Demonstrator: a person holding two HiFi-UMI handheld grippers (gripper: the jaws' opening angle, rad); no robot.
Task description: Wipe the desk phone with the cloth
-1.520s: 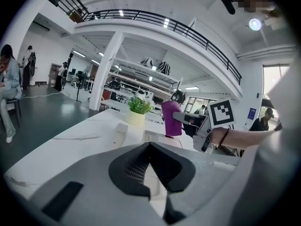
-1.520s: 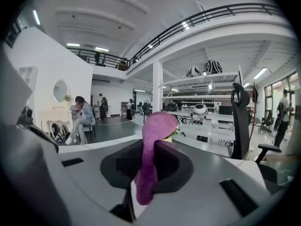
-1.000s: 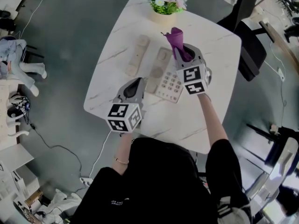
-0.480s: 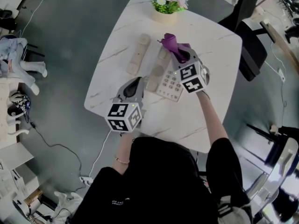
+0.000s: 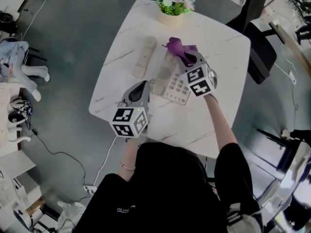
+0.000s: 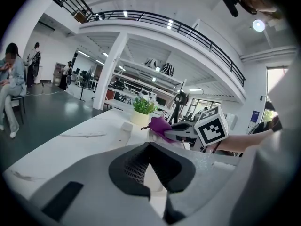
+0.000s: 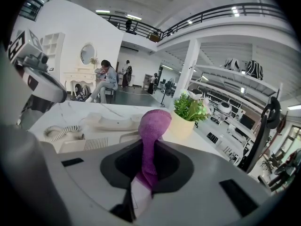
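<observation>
The left gripper hovers over the worktop at its 7 o'clock edge, jaws clenched on nothing. Farther out, the right gripper has its jaws grasping the purple cloth at the phone's 12 o'clock end.

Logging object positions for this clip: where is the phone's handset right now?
In the head view the handset lies flat on the white table, off its cradle, just left of the phone base, with the potted plant beyond it.
</observation>
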